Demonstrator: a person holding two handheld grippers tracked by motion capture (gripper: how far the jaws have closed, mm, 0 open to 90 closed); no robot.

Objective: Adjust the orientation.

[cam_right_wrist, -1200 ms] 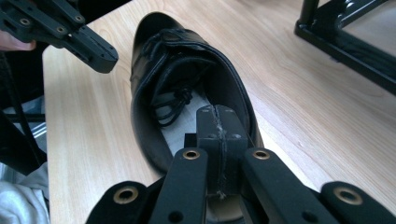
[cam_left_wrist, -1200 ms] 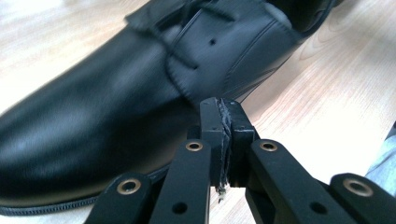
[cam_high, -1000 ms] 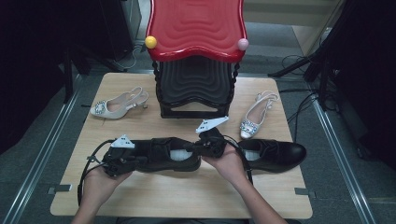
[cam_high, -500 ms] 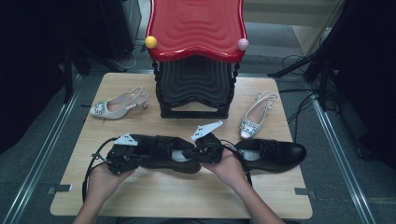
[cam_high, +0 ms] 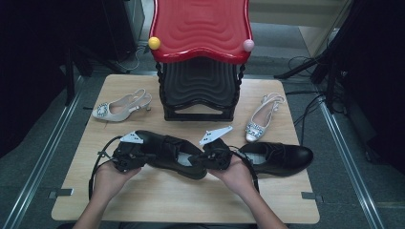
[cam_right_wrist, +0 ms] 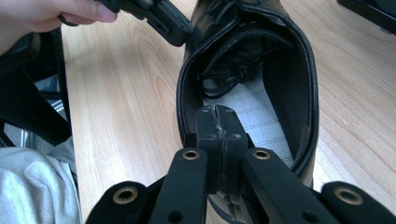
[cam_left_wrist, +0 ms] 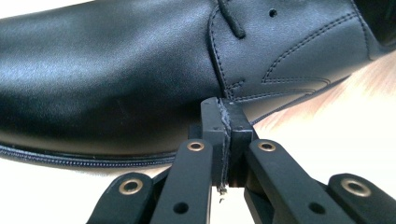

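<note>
Two black leather lace-up shoes lie on the wooden table. I am at the left shoe, with the other black shoe to its right. My left gripper is shut with nothing between its jaws, and its tips press against the shoe's side at the sole edge, near the laces. My right gripper is also shut and bare. It rests at the heel rim, looking into the opening over the white insole. The left gripper also shows beyond the shoe's toe end in the right gripper view.
A red-topped black stool stands at the back centre of the table. A pale slingback heel with a jewelled buckle lies at the back left and its mate at the back right. Metal rails run along both sides.
My right gripper has shifted slightly left and toward me at the shoe's heel. The left gripper and the shoe have barely moved.
</note>
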